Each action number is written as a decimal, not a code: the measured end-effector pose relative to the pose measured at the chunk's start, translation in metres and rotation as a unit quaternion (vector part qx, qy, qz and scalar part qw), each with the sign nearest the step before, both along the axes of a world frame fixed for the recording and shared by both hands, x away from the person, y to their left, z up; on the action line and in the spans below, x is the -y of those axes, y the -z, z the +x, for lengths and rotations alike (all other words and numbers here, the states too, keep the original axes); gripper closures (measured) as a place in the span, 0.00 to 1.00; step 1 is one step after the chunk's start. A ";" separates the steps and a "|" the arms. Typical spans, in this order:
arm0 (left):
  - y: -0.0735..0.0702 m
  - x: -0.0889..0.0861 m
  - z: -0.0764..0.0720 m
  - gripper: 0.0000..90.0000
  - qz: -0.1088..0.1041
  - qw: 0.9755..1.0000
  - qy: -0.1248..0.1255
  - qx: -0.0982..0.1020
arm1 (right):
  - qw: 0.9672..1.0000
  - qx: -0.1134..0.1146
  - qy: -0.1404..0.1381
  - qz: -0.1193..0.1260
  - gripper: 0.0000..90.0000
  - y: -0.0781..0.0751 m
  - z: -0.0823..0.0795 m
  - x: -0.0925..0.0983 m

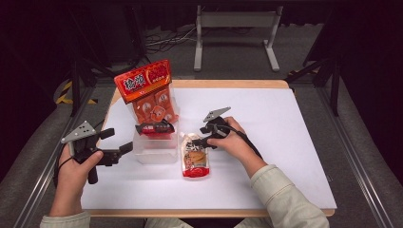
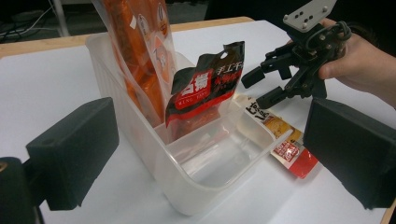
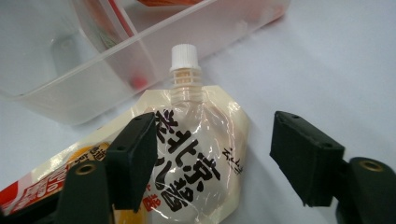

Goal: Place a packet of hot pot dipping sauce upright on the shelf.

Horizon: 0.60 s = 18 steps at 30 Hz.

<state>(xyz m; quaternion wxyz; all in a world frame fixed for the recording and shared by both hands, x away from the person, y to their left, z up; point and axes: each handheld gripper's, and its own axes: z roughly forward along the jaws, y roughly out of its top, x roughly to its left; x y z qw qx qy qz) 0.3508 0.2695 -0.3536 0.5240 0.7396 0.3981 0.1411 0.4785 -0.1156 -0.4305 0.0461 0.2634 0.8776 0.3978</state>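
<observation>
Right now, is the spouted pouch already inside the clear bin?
No, the spouted pouch lies flat on the table beside the clear bin, under the open right gripper.

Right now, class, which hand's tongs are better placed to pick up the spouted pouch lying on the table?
Right. The right tongs are open directly over the spouted pouch; the left tongs sit beyond the clear bin.

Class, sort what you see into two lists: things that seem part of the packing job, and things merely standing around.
Seemingly in the job:
spouted pouch
clear bin
orange bag
black-red packet
right gripper
left gripper

Standing around:
metal frame
floor cables
</observation>
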 end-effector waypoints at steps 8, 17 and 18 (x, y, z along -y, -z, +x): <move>0.001 0.001 0.001 0.03 -0.012 1.000 -0.002 0.013 | 1.000 -0.019 -0.003 -0.008 0.35 0.008 0.002 -0.003; 0.002 0.004 0.002 0.04 -0.003 1.000 0.000 0.020 | 1.000 -0.024 -0.003 -0.004 0.32 0.010 0.002 -0.007; 0.002 0.004 0.002 0.04 0.000 1.000 0.002 0.018 | 1.000 -0.027 -0.003 -0.002 0.32 0.011 0.002 -0.007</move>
